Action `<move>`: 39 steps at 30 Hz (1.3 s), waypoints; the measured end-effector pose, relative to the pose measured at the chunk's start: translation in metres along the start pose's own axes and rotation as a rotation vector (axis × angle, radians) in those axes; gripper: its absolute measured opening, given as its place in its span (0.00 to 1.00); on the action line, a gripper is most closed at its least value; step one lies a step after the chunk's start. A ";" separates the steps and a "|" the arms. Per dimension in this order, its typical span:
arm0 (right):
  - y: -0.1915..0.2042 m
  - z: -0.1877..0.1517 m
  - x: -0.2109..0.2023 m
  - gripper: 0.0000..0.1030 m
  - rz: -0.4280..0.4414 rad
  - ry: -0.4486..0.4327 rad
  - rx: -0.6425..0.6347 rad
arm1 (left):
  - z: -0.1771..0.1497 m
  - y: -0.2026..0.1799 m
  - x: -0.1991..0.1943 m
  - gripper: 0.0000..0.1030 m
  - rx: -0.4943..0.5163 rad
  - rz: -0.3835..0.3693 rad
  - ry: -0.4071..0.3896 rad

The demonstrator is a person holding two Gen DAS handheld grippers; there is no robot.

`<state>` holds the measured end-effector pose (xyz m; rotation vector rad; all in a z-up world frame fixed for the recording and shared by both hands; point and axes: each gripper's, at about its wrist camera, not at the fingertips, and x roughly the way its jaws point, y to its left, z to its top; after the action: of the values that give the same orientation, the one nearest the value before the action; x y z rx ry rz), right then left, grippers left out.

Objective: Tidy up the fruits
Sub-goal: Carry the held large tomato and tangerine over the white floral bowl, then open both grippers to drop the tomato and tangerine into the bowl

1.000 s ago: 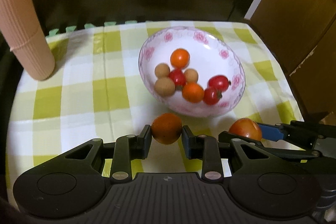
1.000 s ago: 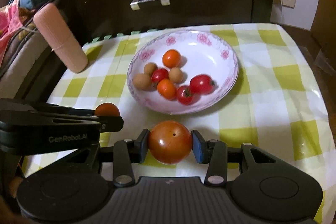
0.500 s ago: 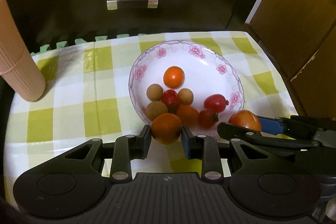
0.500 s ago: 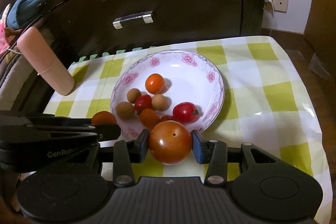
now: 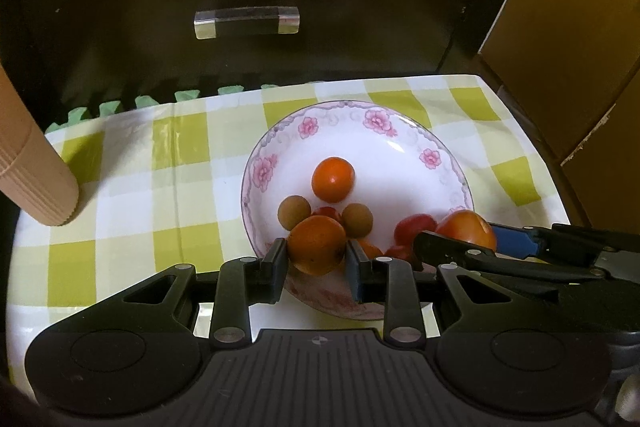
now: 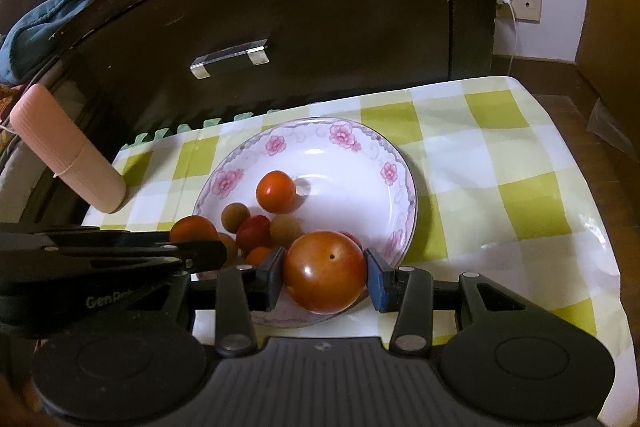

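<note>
Both grippers moved in from the table's near edge, now over the bowl [image 5: 440, 147] rim. Left gripper [image 5: 316, 259] pinches small tomato [image 5: 316, 245]; right gripper [image 6: 326, 277] clamps big tomato [image 6: 326, 271]. Drop-off prob. next.

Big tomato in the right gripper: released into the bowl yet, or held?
Held. The right gripper pads press both sides of the big tomato, at the bowl's near rim.

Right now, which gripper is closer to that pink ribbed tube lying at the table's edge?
Left. The left gripper, holding a small orange tomato, sits on the side of the bowl nearer the pink tube; the right gripper is beyond it, farther away.
</note>
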<state>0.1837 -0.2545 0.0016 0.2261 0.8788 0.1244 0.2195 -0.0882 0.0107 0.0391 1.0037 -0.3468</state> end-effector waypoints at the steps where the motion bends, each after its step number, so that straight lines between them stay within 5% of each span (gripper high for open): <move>1: 0.000 0.001 0.001 0.40 0.000 0.000 0.000 | 0.001 0.000 0.001 0.36 -0.002 0.002 0.001; 28: -0.007 0.028 0.029 0.41 0.006 -0.023 -0.015 | 0.014 0.011 0.027 0.37 -0.037 0.010 0.016; 31: -0.007 0.033 0.032 0.41 0.007 -0.017 -0.009 | 0.013 0.009 0.027 0.59 -0.041 -0.018 0.020; 39: 0.006 0.043 0.040 0.41 0.036 -0.027 -0.005 | 0.013 0.002 0.023 0.64 0.002 -0.004 0.004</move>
<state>0.2421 -0.2474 0.0001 0.2386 0.8480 0.1571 0.2418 -0.0946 -0.0018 0.0400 1.0072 -0.3512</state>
